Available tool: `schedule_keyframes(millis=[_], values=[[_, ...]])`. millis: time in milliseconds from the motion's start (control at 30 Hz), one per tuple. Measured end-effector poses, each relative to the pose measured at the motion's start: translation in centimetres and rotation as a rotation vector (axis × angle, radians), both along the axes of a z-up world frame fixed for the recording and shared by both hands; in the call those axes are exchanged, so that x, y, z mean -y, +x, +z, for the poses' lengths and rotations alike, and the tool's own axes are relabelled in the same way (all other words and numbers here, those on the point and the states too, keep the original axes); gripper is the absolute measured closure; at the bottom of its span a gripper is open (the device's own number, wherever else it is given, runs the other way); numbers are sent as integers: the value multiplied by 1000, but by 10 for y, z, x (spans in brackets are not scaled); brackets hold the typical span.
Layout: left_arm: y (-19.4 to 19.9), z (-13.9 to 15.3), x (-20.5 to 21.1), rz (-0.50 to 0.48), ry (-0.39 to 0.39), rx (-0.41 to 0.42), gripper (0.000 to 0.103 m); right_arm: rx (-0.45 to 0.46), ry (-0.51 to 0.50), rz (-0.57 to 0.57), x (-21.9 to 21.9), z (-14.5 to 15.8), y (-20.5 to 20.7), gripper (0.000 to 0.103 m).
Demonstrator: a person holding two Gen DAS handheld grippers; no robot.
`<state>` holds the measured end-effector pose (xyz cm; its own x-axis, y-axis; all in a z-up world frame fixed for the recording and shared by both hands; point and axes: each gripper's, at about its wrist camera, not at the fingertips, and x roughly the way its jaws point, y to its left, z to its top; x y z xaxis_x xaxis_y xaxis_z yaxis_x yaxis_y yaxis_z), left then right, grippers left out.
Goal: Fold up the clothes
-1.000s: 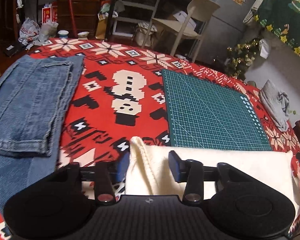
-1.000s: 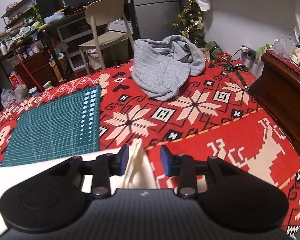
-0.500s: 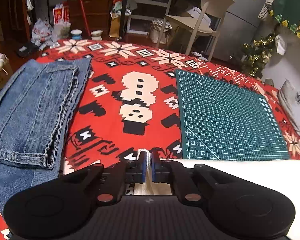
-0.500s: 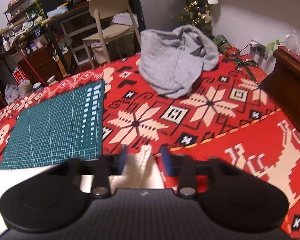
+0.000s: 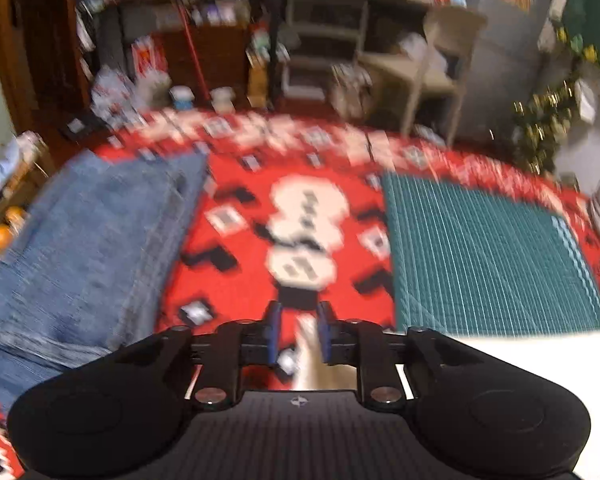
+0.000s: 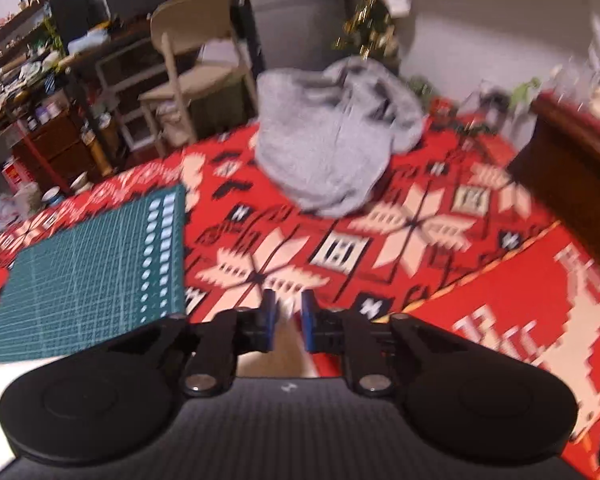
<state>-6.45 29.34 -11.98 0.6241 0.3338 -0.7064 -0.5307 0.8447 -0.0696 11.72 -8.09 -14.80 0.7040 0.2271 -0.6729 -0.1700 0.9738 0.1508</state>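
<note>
A cream cloth (image 5: 520, 352) lies across the near edge of the red patterned rug (image 5: 240, 280). In the left wrist view my left gripper (image 5: 299, 312) is at its left end. The jaws are opening, and a thin fold of the cloth stands between them with rug showing beside it. In the right wrist view the same cloth (image 6: 4, 384) runs off to the lower left. My right gripper (image 6: 288, 300) is at its right end. Its jaws are opening too, with a tuft of cloth between the blue pads (image 6: 269, 320). Both views are blurred.
Folded blue jeans (image 5: 92, 240) lie on the rug at the left. A green cutting mat (image 5: 480, 256) sits beyond the cloth. A crumpled grey sweater (image 6: 332, 148) lies further back. A dark wooden cabinet (image 6: 572, 160) stands at the right, a chair (image 6: 192, 60) and cluttered shelves behind.
Both grippers closed on the ends of the cream cloth half a second ago and have since parted a little. The left view has tipped upward, so less of the cloth shows.
</note>
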Motion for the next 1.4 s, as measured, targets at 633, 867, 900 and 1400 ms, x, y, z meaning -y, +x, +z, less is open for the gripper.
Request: schedule_keyframes(millis=[633, 867, 900, 1400], values=[[61, -29, 141, -517, 68, 38, 99, 130, -60, 436, -138, -1, -71, 88], [56, -32, 137, -532, 87, 40, 96, 127, -96, 448, -145, -22, -81, 87], [56, -30, 138, -536, 74, 50, 96, 129, -96, 454, -146, -21, -82, 87], [41, -33, 98, -436, 121, 1, 90, 88, -116, 288, -93, -23, -45, 87]])
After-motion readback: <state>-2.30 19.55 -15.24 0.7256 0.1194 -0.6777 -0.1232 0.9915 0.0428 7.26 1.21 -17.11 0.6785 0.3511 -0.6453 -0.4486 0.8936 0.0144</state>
